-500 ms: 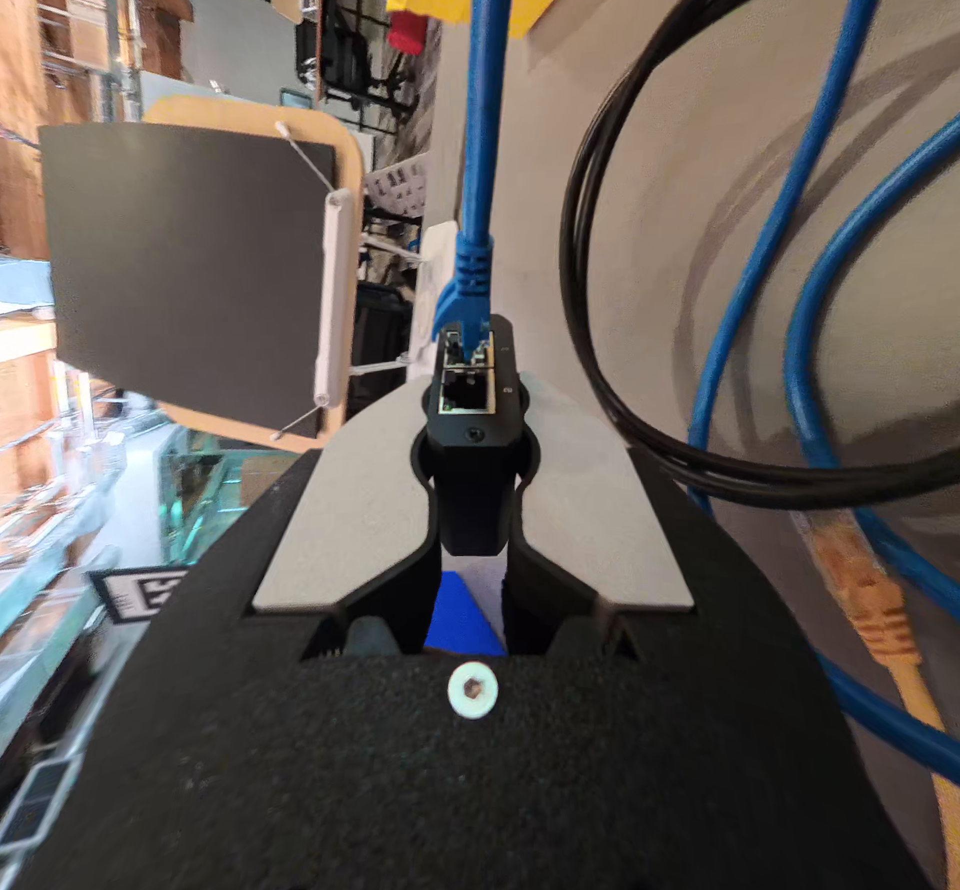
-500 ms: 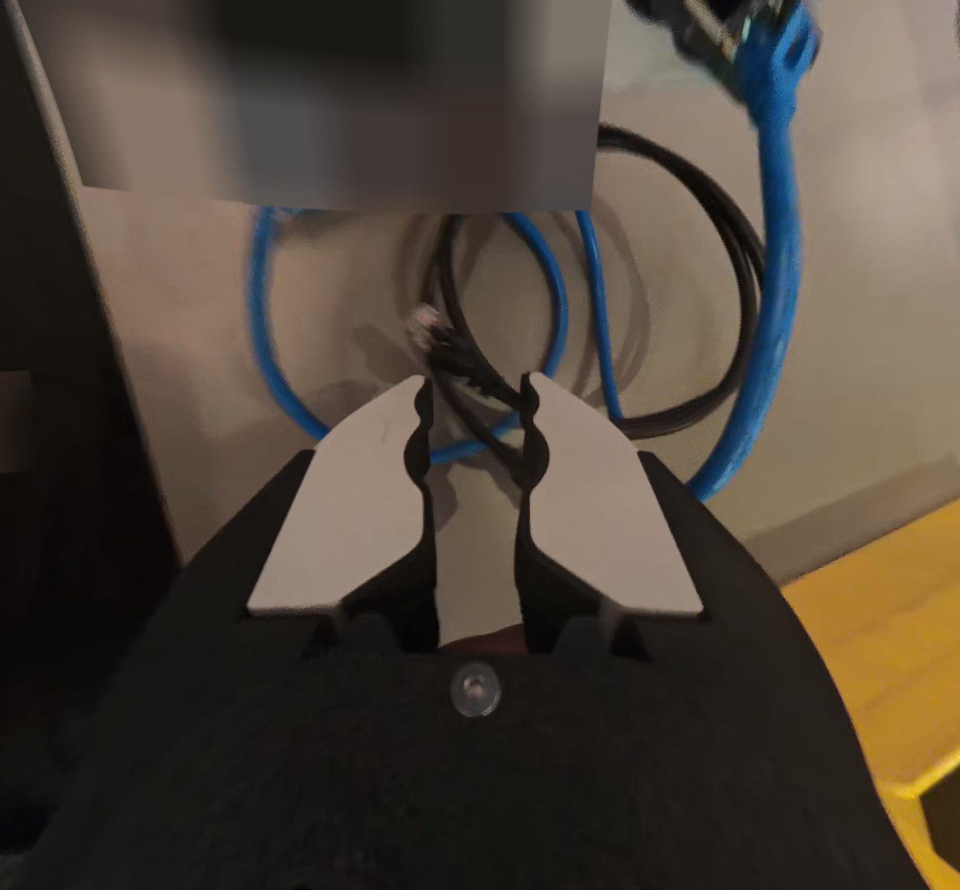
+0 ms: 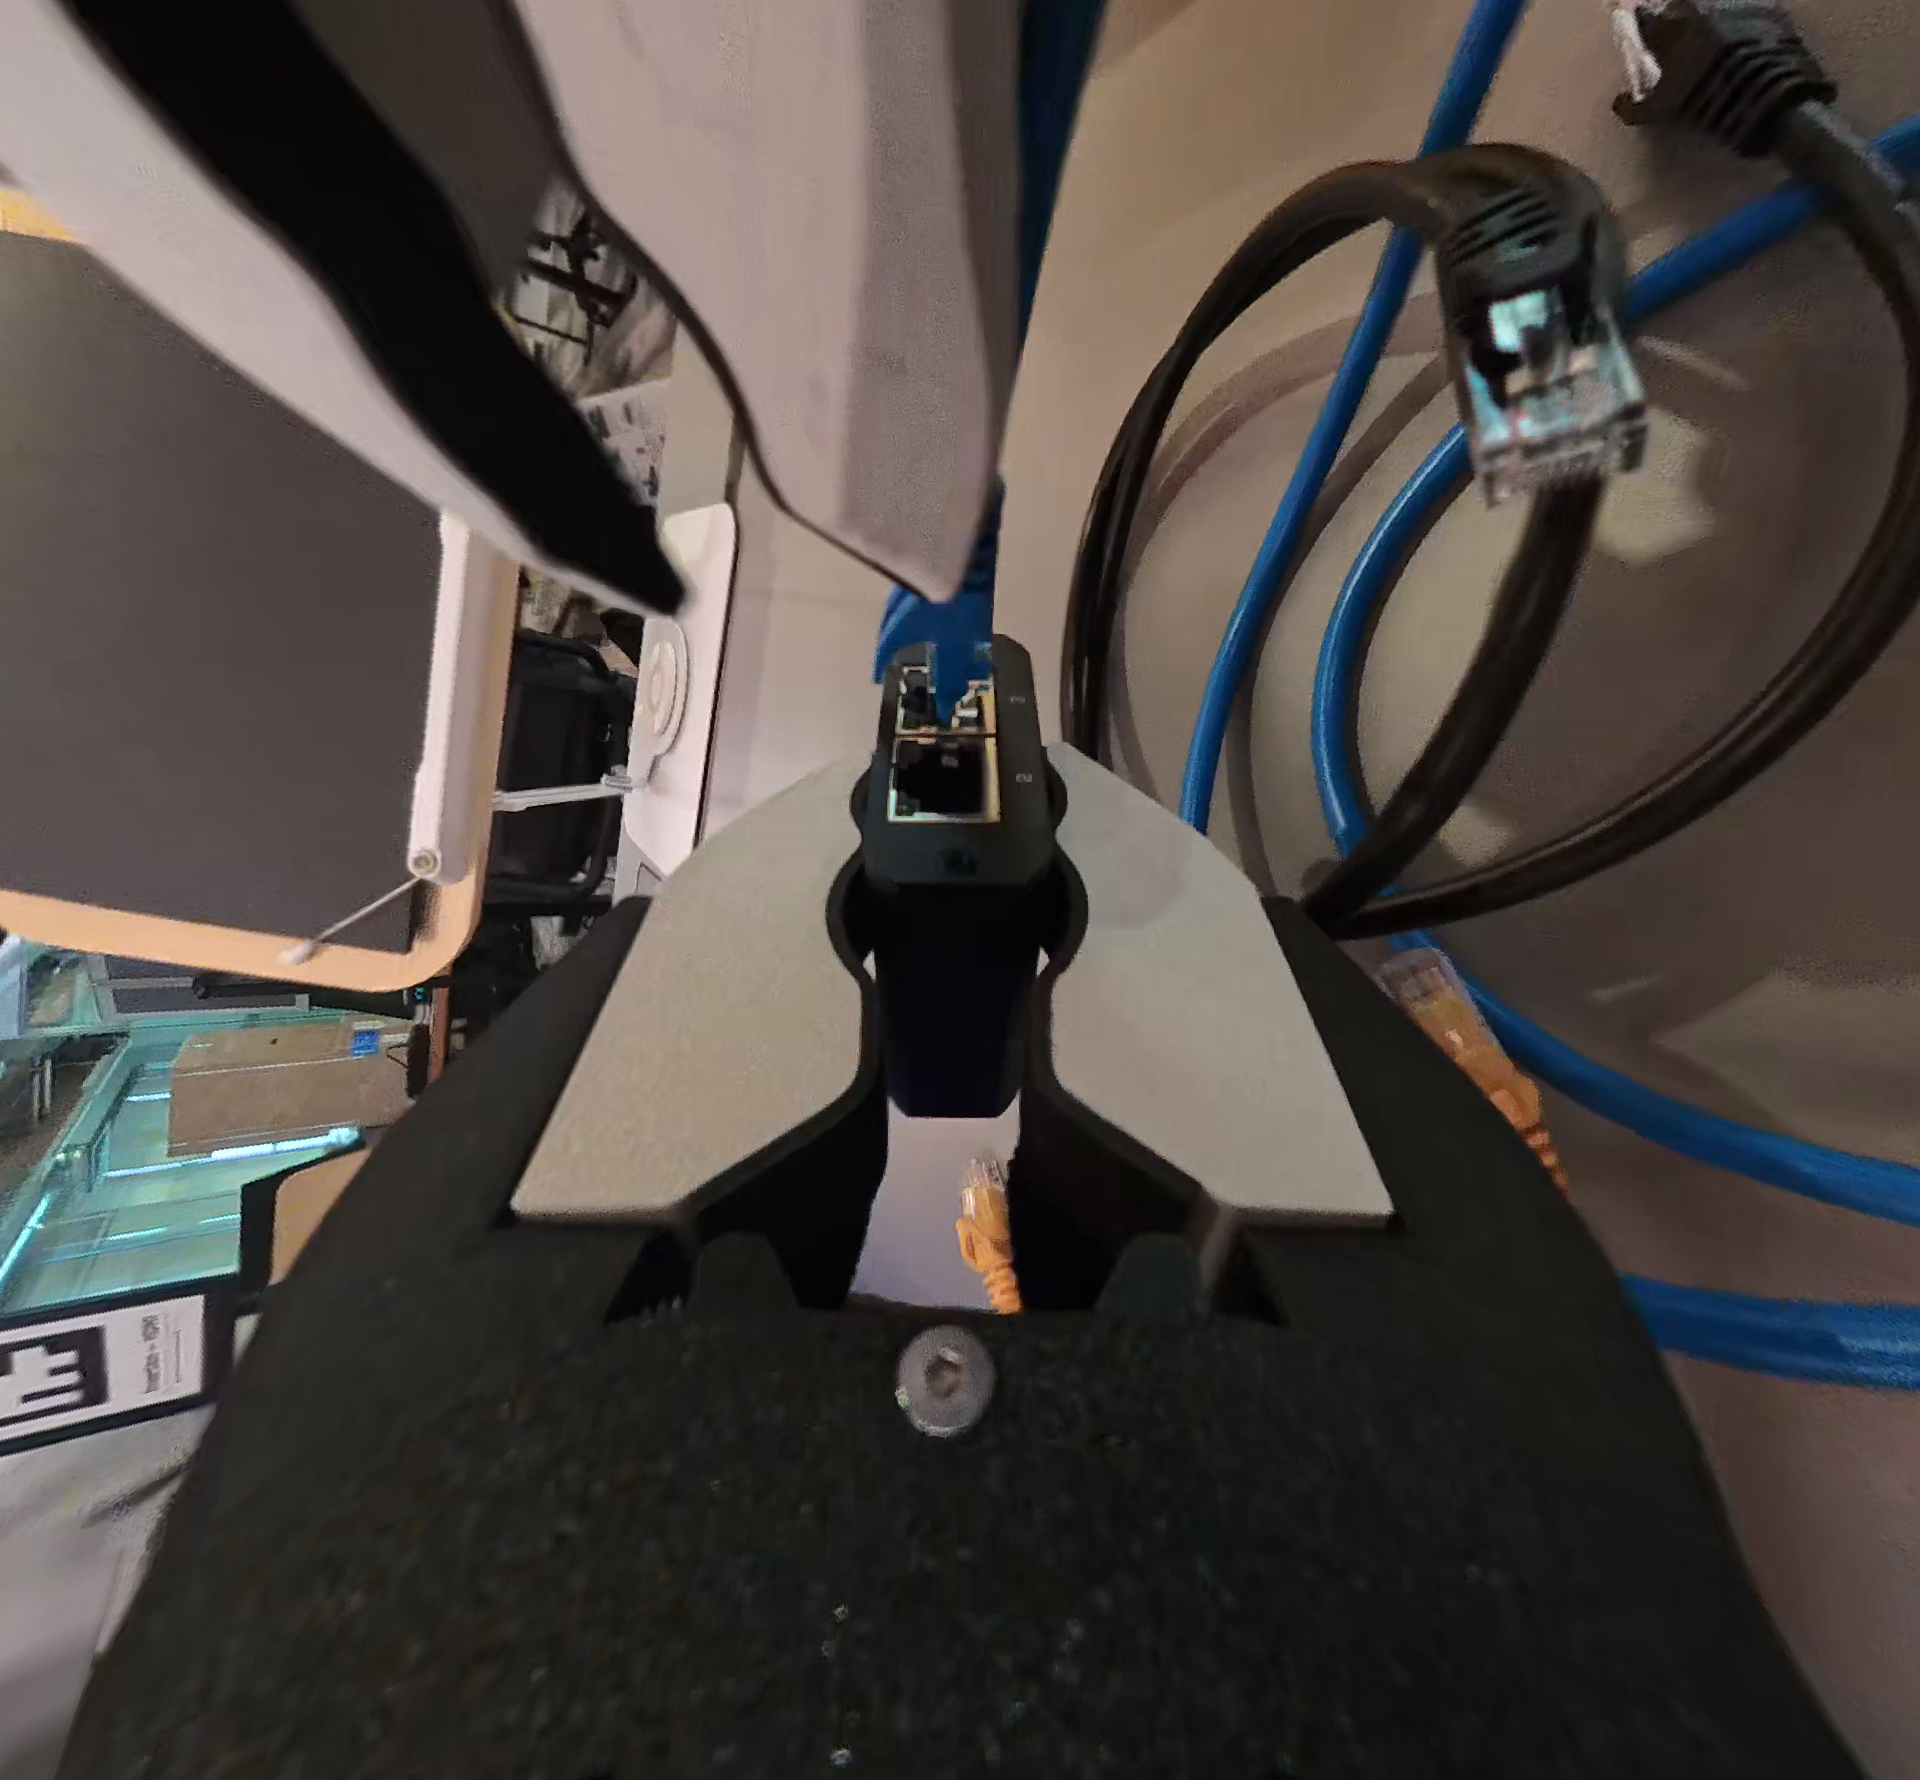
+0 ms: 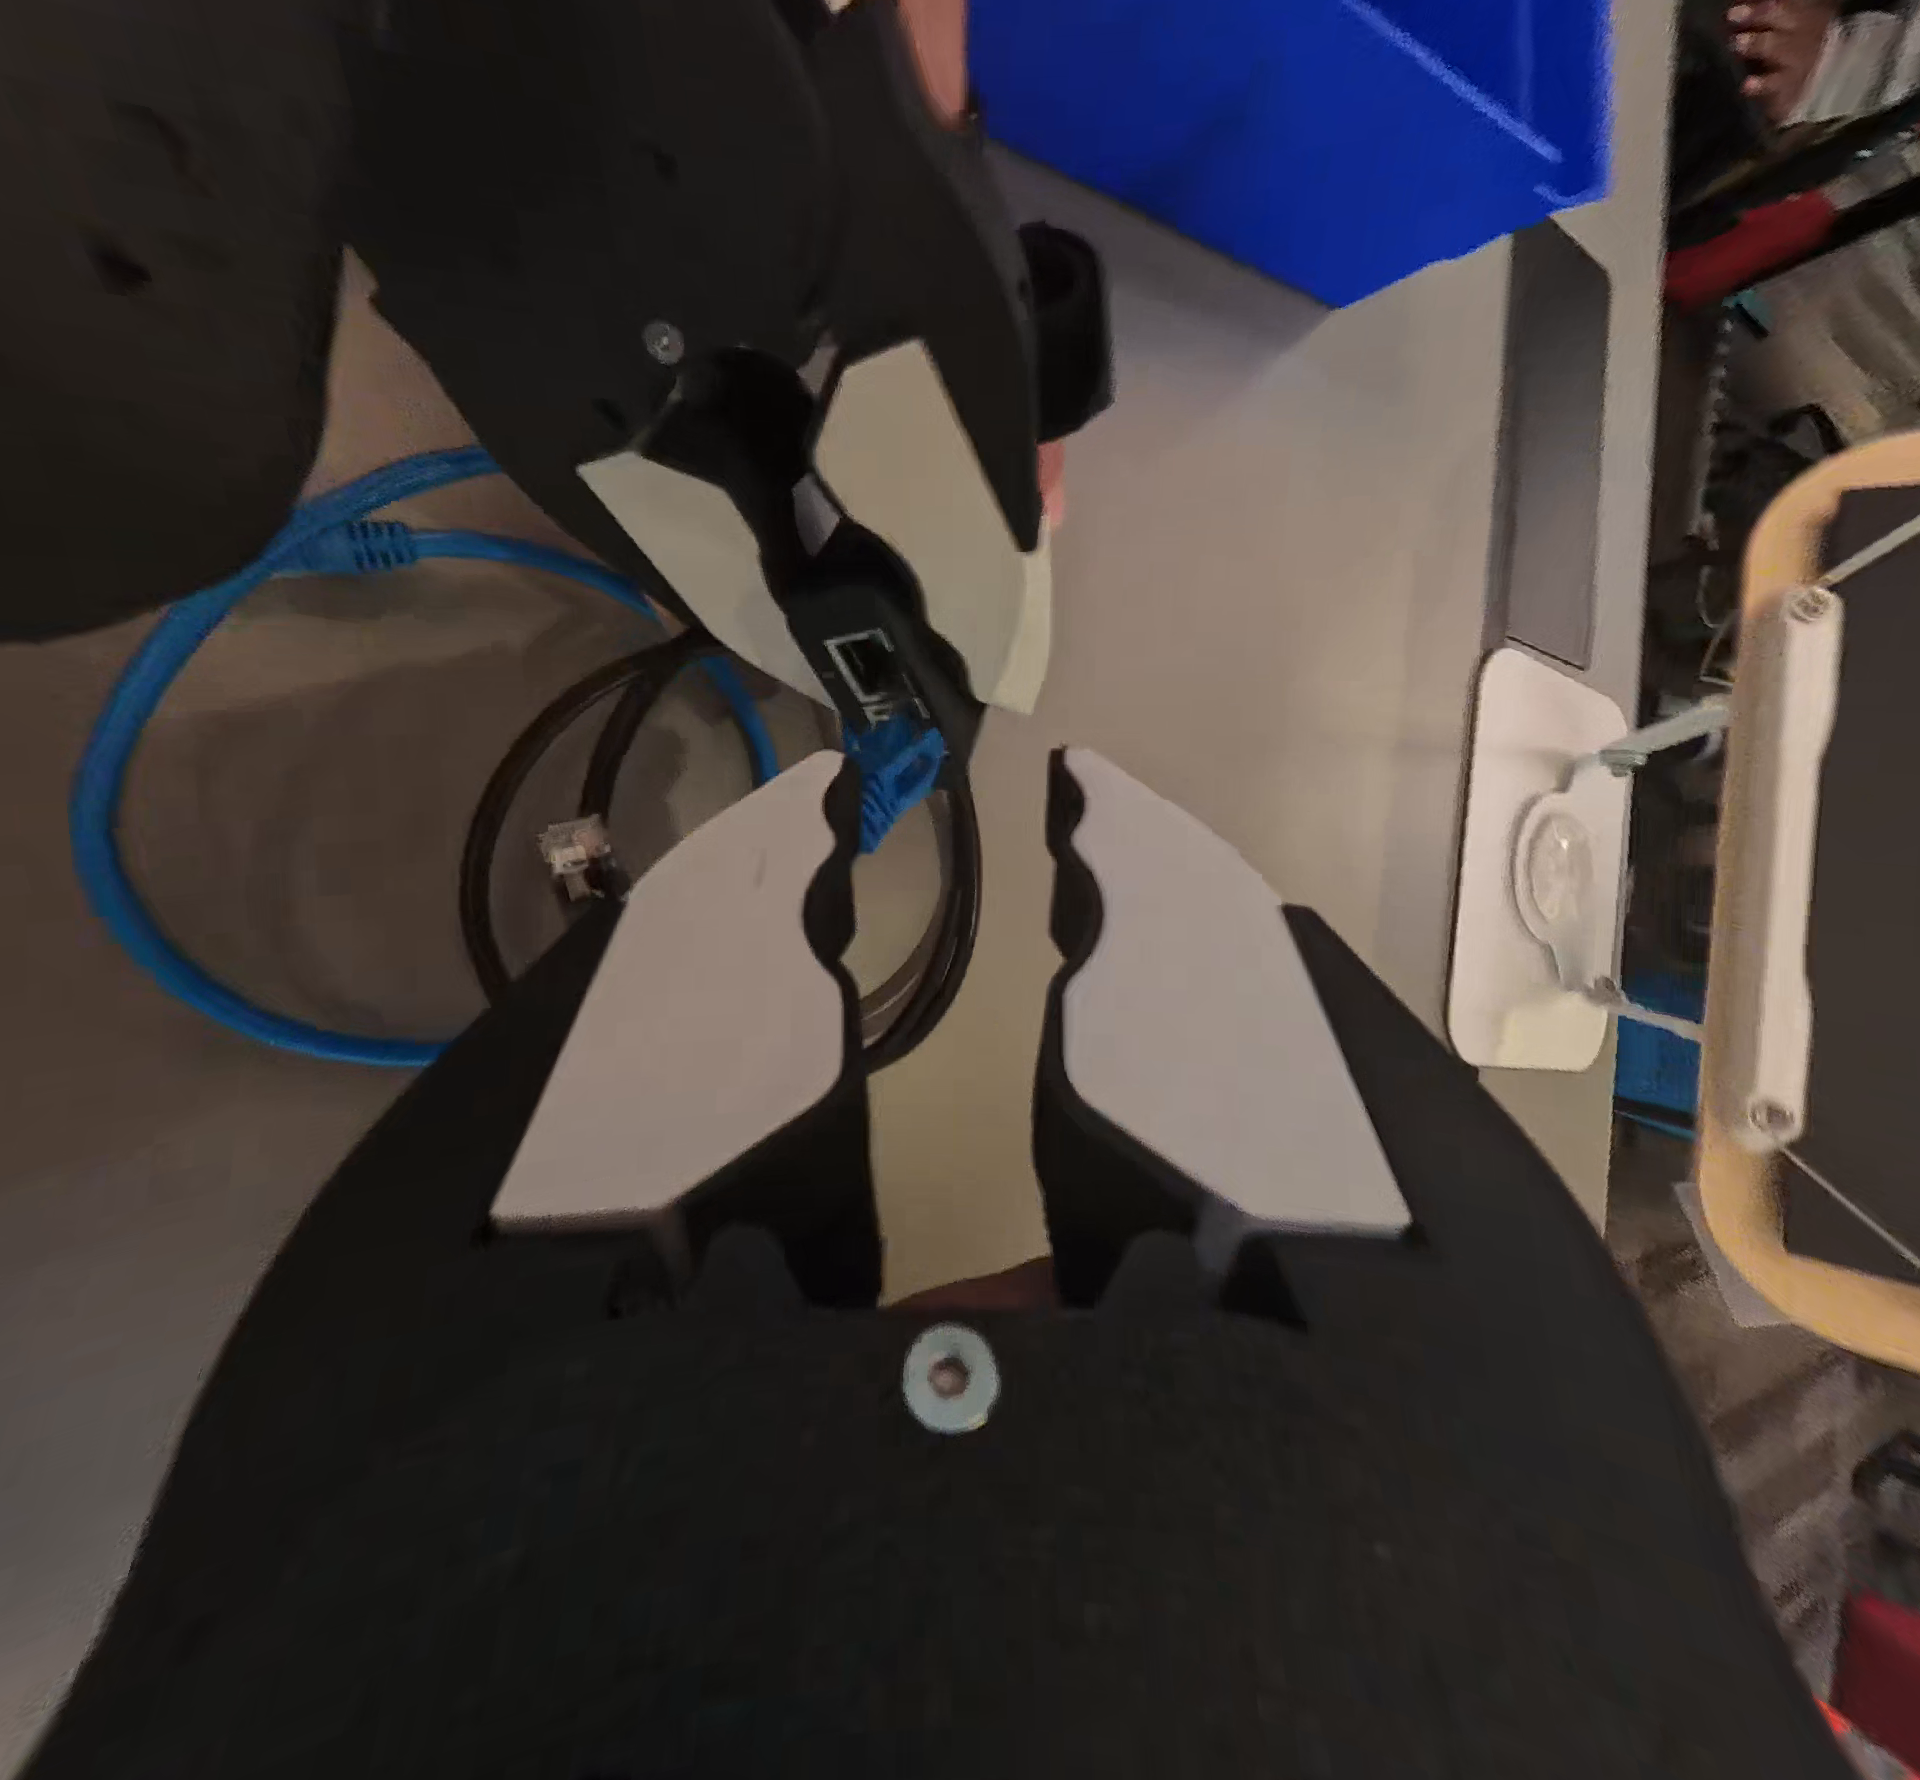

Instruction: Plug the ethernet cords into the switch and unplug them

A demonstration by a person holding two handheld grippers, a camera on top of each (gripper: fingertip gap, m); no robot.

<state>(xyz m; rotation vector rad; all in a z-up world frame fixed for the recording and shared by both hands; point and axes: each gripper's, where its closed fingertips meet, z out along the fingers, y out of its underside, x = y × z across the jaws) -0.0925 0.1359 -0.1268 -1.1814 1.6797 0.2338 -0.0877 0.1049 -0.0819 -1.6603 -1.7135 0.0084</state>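
My left gripper is shut on the small black switch and holds it off the table. A blue ethernet cord's plug sits in the switch's far port; the near port is empty. My right gripper is open, its tips on either side of that blue plug, just below the switch. Its fingers fill the upper left of the left wrist view. A black cord's plug hangs free at the right.
Blue cable loops, a black cable coil and an orange cord lie on the grey table. A blue bin stands beyond the switch. A white mount sits at the table edge. Some 6 cm of space lies between my two pairs of fingers.
My right gripper has left the black cable, moved up to the switch and opened wider around the blue plug. My left gripper still holds the switch.
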